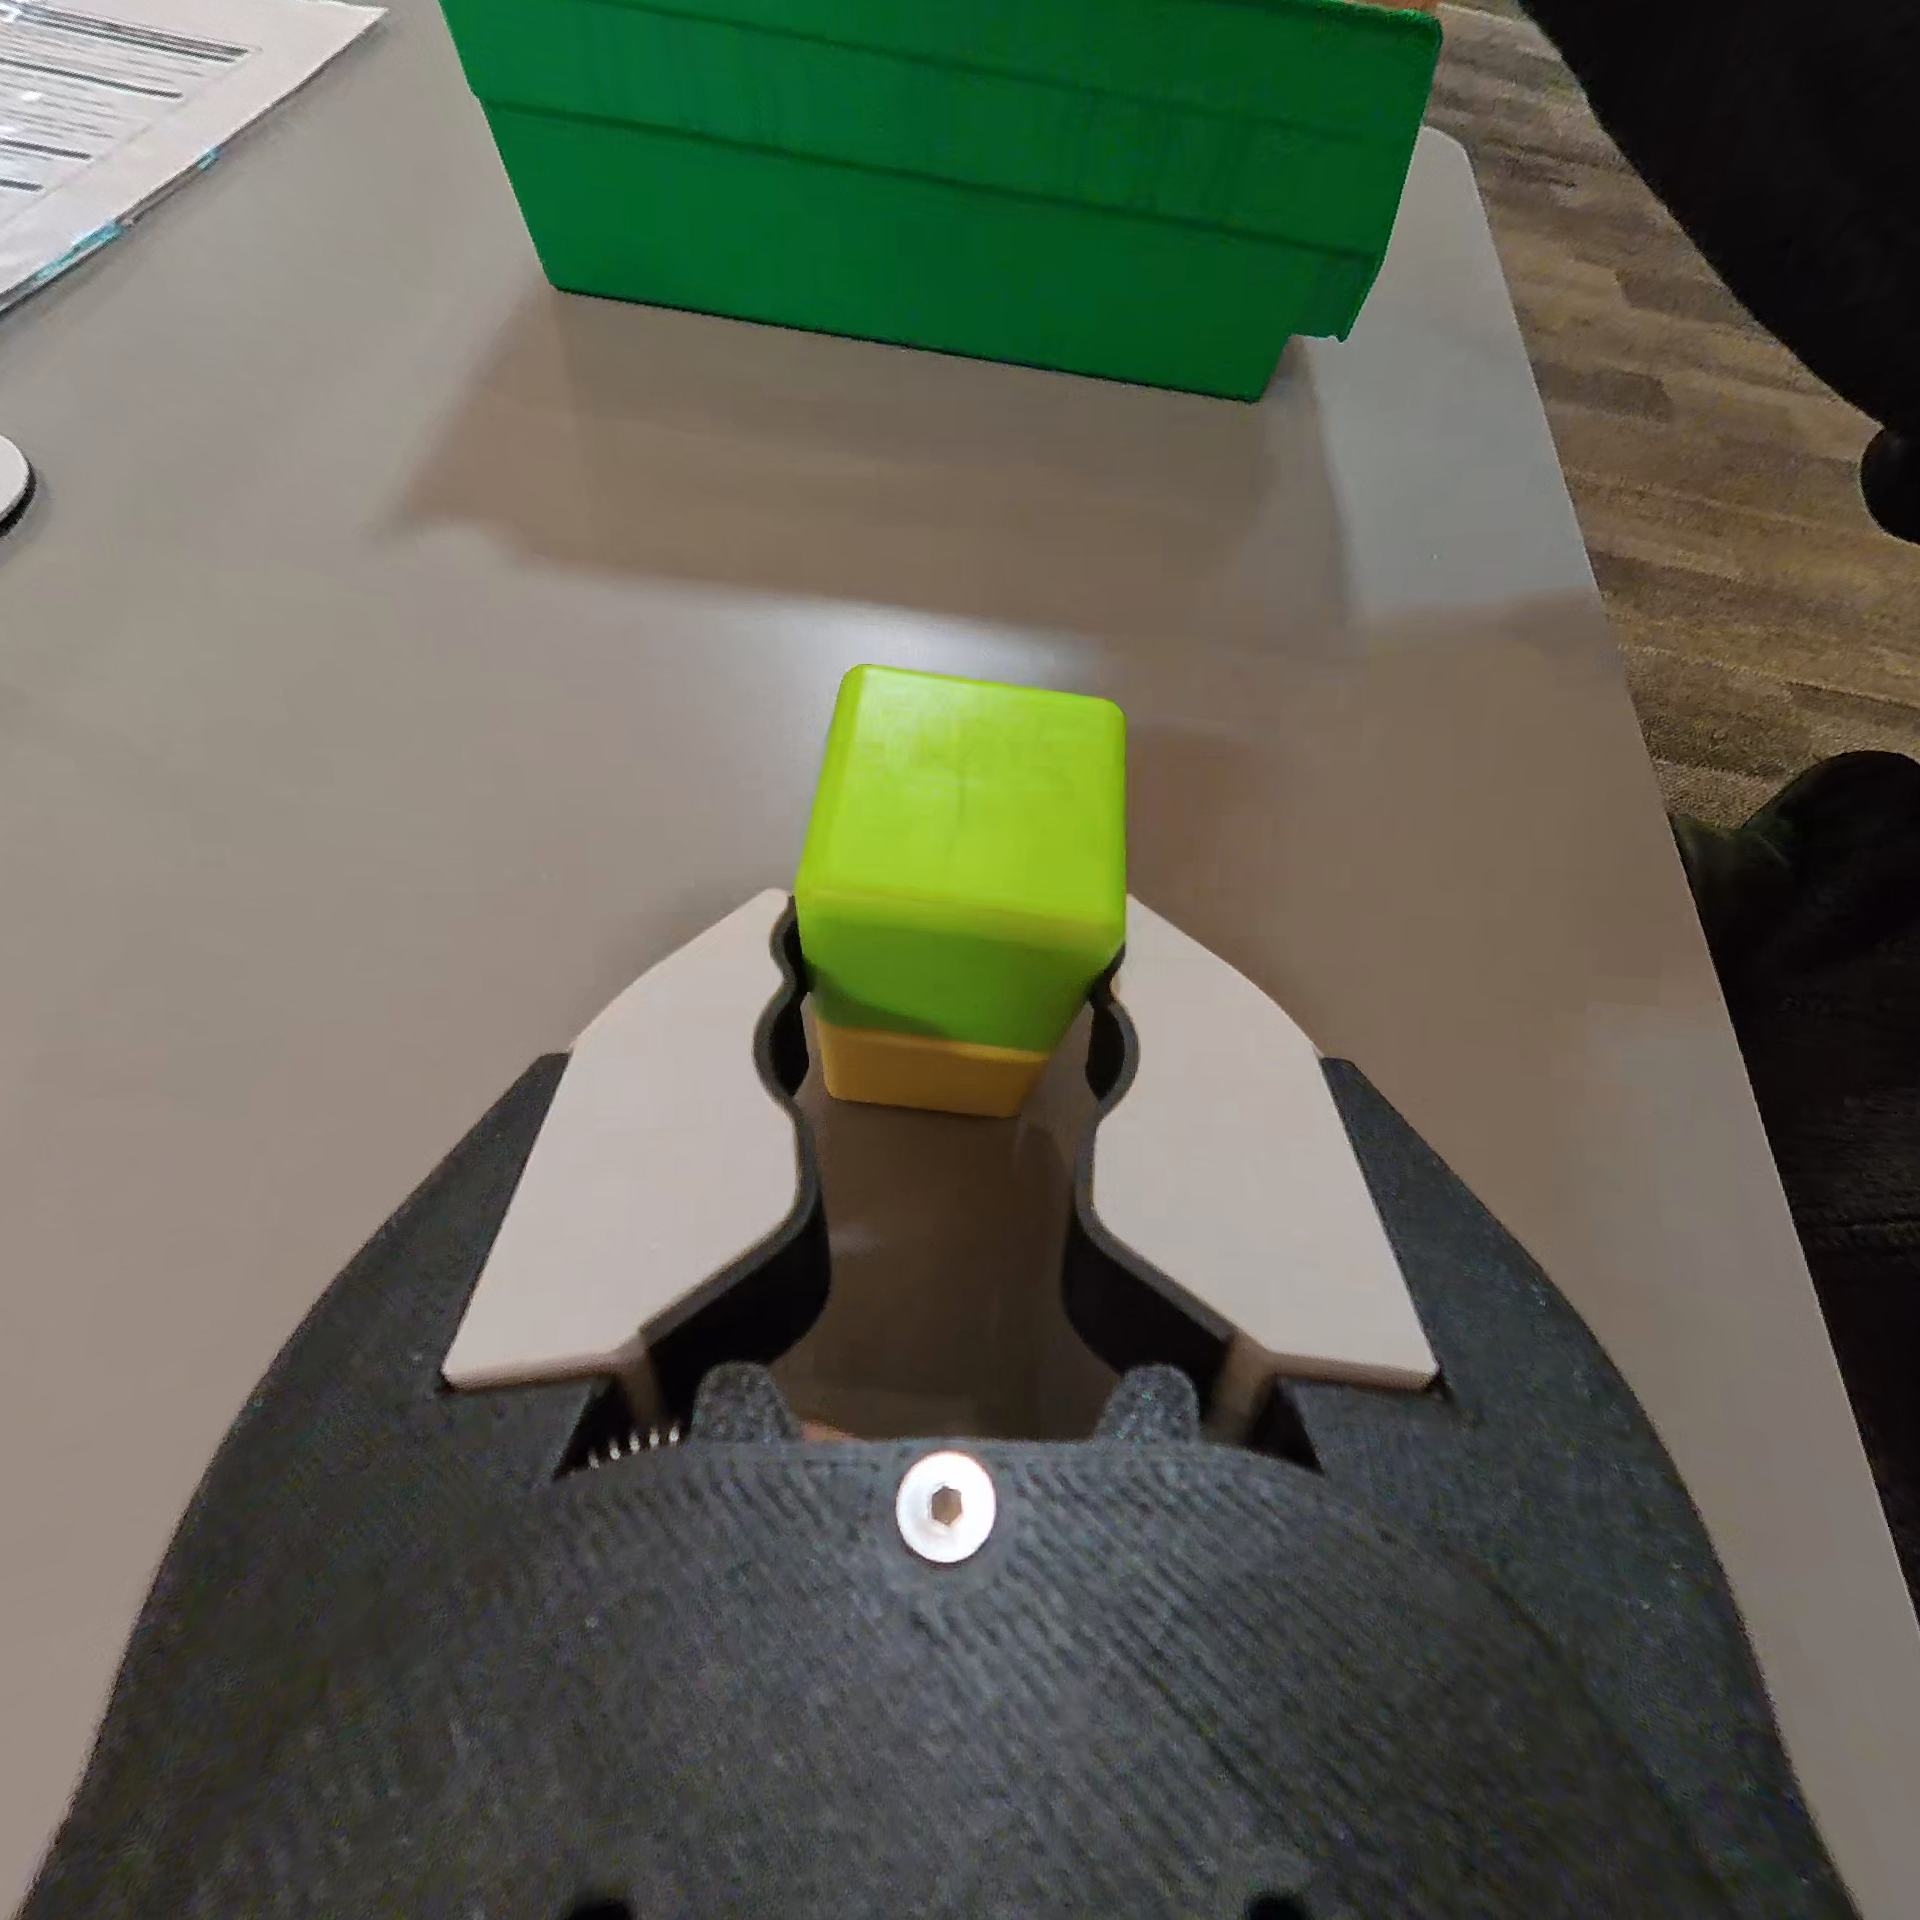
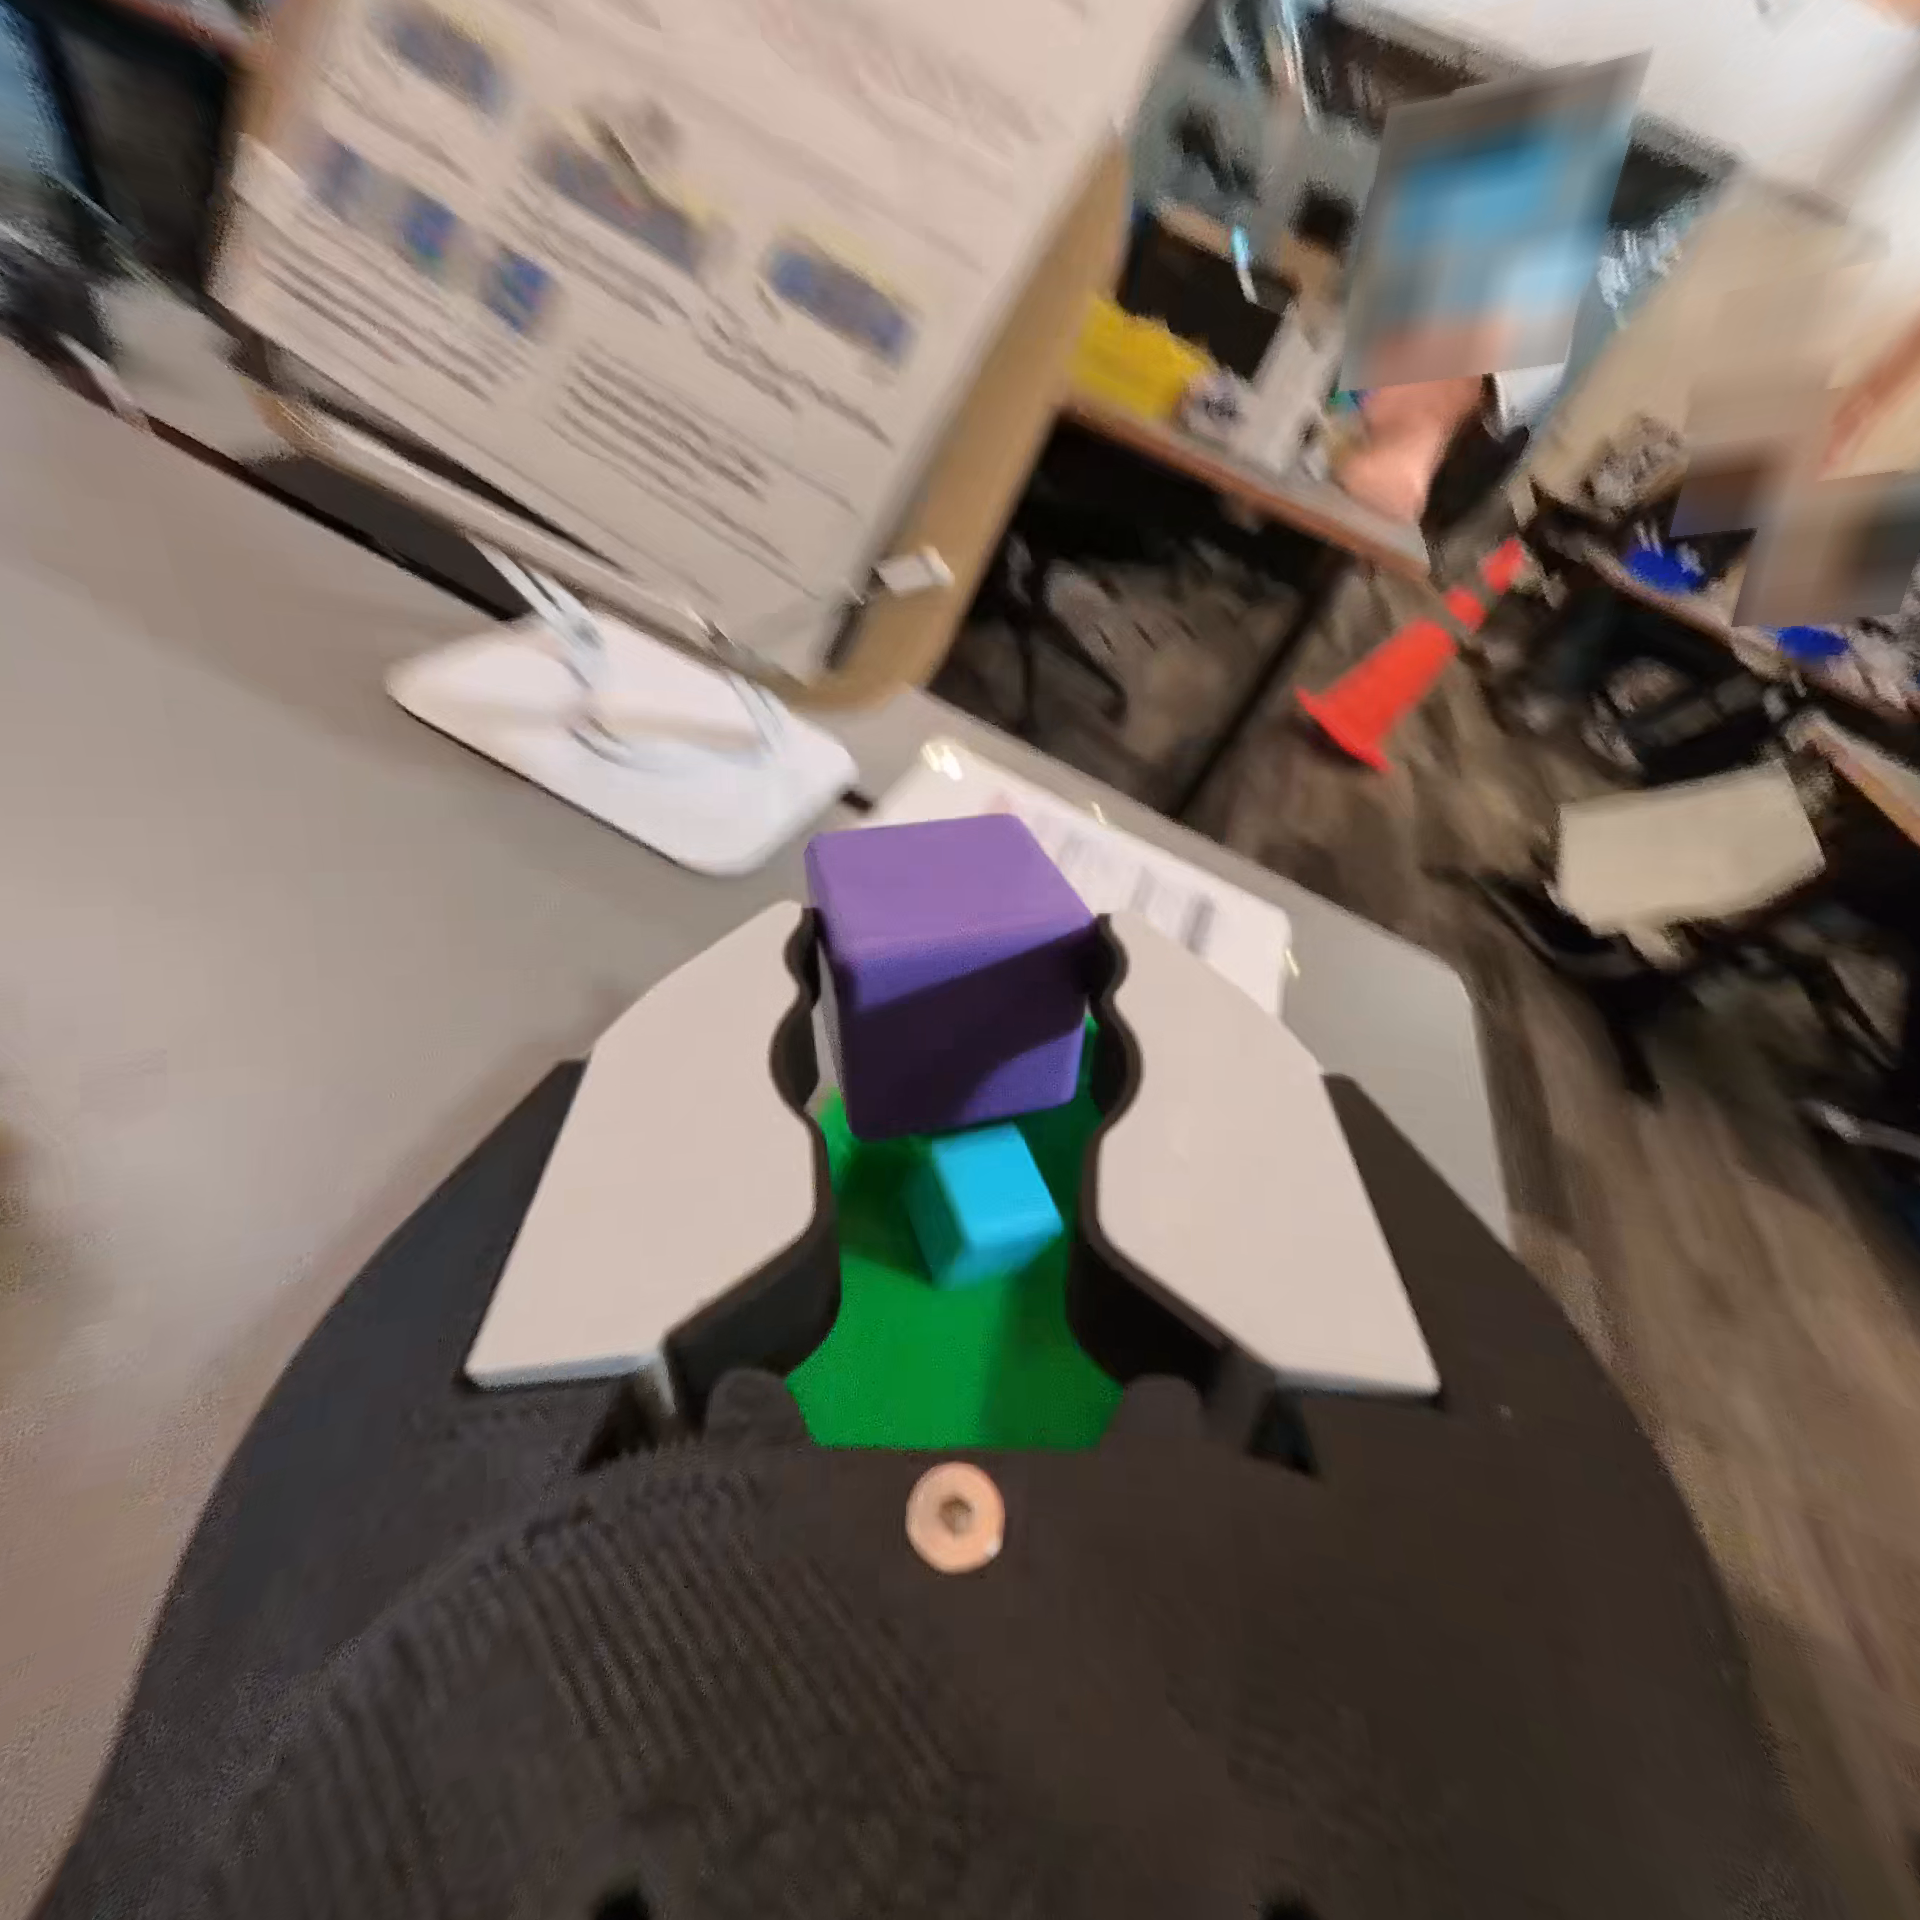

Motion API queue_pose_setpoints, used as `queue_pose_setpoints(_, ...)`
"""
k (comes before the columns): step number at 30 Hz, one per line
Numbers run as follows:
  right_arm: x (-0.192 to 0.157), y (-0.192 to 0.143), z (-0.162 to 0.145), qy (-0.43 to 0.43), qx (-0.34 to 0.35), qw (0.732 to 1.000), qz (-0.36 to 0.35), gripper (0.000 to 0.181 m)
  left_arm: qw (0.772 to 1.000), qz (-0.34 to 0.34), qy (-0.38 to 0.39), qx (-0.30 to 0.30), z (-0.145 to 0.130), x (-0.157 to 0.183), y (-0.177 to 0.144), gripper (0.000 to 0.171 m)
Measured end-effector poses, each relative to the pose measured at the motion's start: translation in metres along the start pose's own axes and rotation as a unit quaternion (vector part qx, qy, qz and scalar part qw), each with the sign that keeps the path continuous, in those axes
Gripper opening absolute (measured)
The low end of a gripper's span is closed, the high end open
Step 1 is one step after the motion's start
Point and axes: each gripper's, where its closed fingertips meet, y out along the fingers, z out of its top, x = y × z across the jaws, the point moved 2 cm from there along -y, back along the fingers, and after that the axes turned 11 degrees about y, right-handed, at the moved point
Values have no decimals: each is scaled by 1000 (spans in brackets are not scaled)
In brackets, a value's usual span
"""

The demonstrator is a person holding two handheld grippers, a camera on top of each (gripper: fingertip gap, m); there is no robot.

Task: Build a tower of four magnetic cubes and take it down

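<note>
In the left wrist view my left gripper (image 1: 951,956) is shut on a lime green block (image 1: 961,842), its fingertips pressing the block's two sides. A yellow block (image 1: 925,1075) shows just under the green one, low over the grey table (image 1: 416,727). In the right wrist view my right gripper (image 2: 951,977) is shut on a purple cube (image 2: 951,977), held above the inside of a green bin (image 2: 935,1371). A light blue block (image 2: 987,1205) lies on the bin's floor right below the cube.
A green bin (image 1: 935,208) stands at the far side of the table in the left wrist view, near the table's right edge. Papers (image 1: 104,125) lie at the far left. In the right wrist view a white stand base (image 2: 623,748), papers (image 2: 1143,883) and an orange cone (image 2: 1392,675) show. One gripper's finger ends stand about 30 cm off the other's.
</note>
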Motion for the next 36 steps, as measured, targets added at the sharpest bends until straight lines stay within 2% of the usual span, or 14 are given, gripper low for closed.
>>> queue_pose_setpoints(4,58,3,-67,49,-156,982,-90,50,1000,-1,-2,-2,0,0,0,51)
queue_pose_setpoints(8,84,3,-136,75,-313,938,-131,51,1000,-1,-3,-5,-1,0,1,51)
queue_pose_setpoints(11,102,-1,-170,24,-385,905,-181,50,1000,1,-2,-6,-1,0,1,51)
queue_pose_setpoints(13,107,1,-178,10,-401,895,-196,50,1000,1,-2,-6,-1,0,1,51)
queue_pose_setpoints(19,117,1,-176,-20,-397,885,-242,50,1000,-2,-5,-6,-1,-1,1,51)
queue_pose_setpoints(23,114,1,-163,-16,-374,898,-233,52,1000,-4,-7,-5,-1,-1,1,51)
queue_pose_setpoints(31,89,1,-83,-2,-249,946,-207,48,1000,-9,-14,-10,-3,0,2,52)
queue_pose_setpoints(34,58,5,-47,-20,-198,965,-169,49,1000,-9,-17,-13,-4,-1,2,54)
queue_pose_setpoints(36,18,13,-27,-27,-159,982,-93,56,1000,-6,-16,-13,-4,-1,2,60)
